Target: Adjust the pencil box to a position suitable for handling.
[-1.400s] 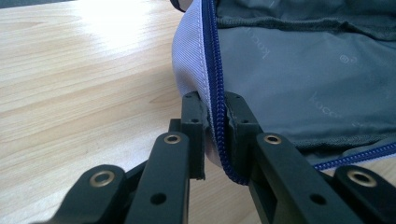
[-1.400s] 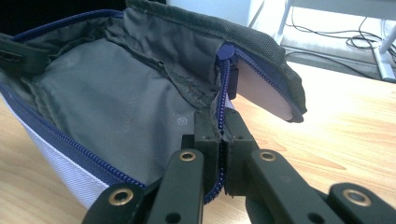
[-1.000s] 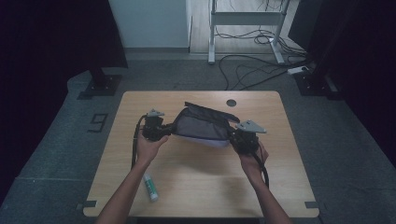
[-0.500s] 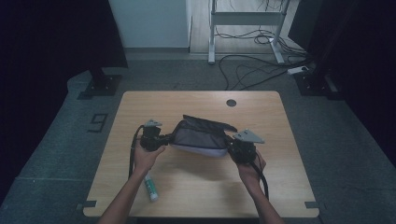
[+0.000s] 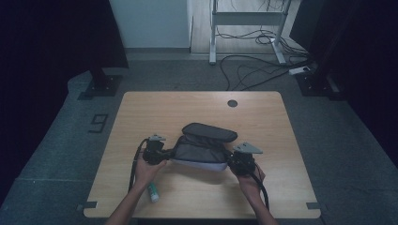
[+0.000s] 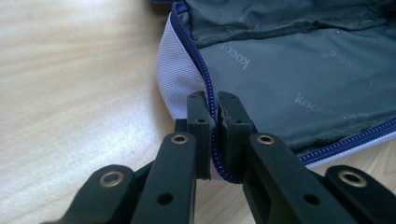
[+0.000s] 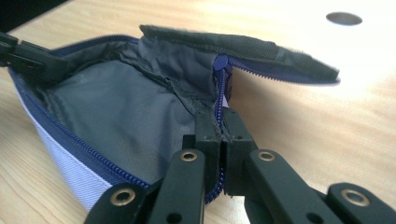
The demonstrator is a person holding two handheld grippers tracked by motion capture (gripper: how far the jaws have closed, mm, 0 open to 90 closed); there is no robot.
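An unzipped pouch lies open in the middle of the table, white outside, with grey lining and a blue zip. My left gripper grips its left end, and in the left gripper view the jaws are shut on the zip edge of the pouch. At the pouch's right end, my right gripper does the same. The right gripper view has the jaws pinching the zip seam, with the lining spread out behind. The dark flap stands up at the back.
A small green and white tube lies on the wooden table beside the person's left forearm. A round cable hole sits near the far edge. Cables and a desk frame are on the floor beyond.
Both hands have come down and nearer the person with the pouch held between them. The pouch now rests lower on the table, stretched between the two grippers.
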